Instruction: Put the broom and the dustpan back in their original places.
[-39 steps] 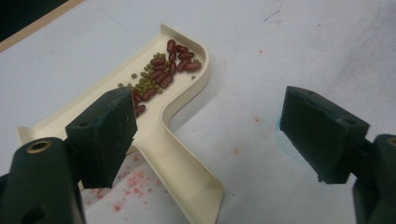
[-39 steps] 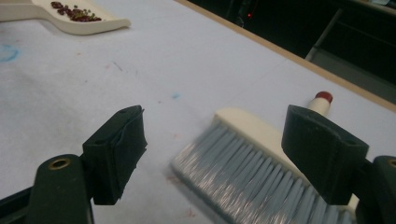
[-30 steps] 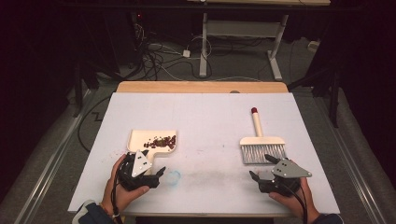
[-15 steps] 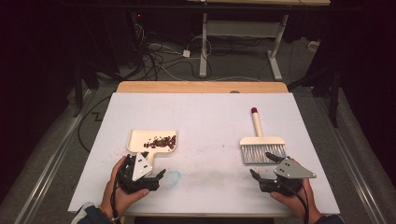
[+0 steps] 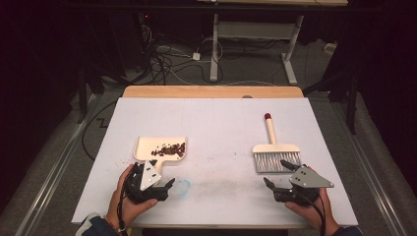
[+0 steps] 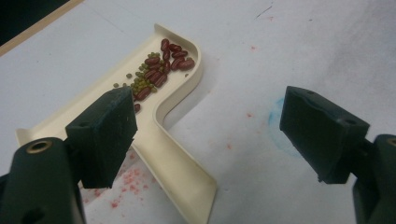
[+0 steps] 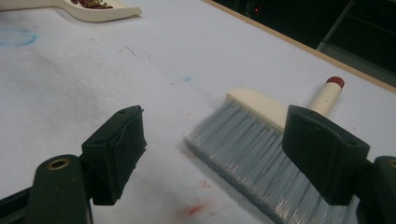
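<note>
A cream dustpan (image 5: 147, 147) lies left of centre on the white table and holds red and green beans (image 5: 169, 149). My left gripper (image 5: 163, 173) is open just in front of it. The dustpan's handle (image 6: 177, 163) runs between the jaws beside the left pad (image 6: 105, 135), and the beans (image 6: 159, 70) lie farther out. A brush (image 5: 275, 150) with grey bristles and a red-tipped cream handle lies at the right. My right gripper (image 5: 275, 172) is open at its near edge. The bristles (image 7: 247, 149) lie between the jaws, untouched by either pad.
A faint blue stain (image 5: 183, 186) marks the sheet beside my left gripper, with small red specks (image 6: 126, 179) around the dustpan handle. The wooden table edge (image 5: 211, 91) runs along the far side. Cables and desk legs (image 5: 215, 44) stand on the floor beyond.
Both hands have stayed nearly still. My right gripper has drifted slightly right and toward the near edge. The dustpan and brush have not moved.
</note>
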Available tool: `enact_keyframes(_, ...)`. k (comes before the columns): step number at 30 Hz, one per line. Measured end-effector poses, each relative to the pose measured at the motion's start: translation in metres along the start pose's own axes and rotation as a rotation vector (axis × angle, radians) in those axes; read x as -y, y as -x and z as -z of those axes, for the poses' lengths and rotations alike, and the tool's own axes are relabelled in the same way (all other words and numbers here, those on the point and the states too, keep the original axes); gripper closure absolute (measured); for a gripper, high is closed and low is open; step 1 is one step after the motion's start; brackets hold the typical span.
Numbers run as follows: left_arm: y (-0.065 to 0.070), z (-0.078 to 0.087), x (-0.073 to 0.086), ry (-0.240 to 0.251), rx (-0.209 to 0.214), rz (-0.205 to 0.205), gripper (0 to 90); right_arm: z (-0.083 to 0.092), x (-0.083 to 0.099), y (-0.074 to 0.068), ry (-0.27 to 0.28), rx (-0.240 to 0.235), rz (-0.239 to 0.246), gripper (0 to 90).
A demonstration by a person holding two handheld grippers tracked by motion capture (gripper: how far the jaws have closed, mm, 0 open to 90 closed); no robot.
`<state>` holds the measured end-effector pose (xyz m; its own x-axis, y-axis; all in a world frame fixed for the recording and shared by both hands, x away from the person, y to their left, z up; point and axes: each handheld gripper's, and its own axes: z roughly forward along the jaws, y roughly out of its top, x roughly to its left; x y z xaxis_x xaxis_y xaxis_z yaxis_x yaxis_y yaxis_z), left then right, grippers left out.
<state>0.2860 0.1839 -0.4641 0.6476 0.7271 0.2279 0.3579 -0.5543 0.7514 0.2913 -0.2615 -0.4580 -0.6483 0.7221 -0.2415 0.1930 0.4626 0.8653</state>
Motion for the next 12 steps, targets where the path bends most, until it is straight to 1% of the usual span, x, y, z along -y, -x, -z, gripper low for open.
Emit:
enact_keyframes(7,0.0000,-0.0017,-0.0012,0.001,0.004,0.003,18.2,0.0004,0.0004,0.0017,0.009,-0.006,-0.005,21.4)
enact_keyframes(12,-0.0003,-0.0032,-0.0023,0.002,0.008,0.002,18.2,0.0014,-0.0002,0.0045,0.019,0.012,-0.009,21.4)
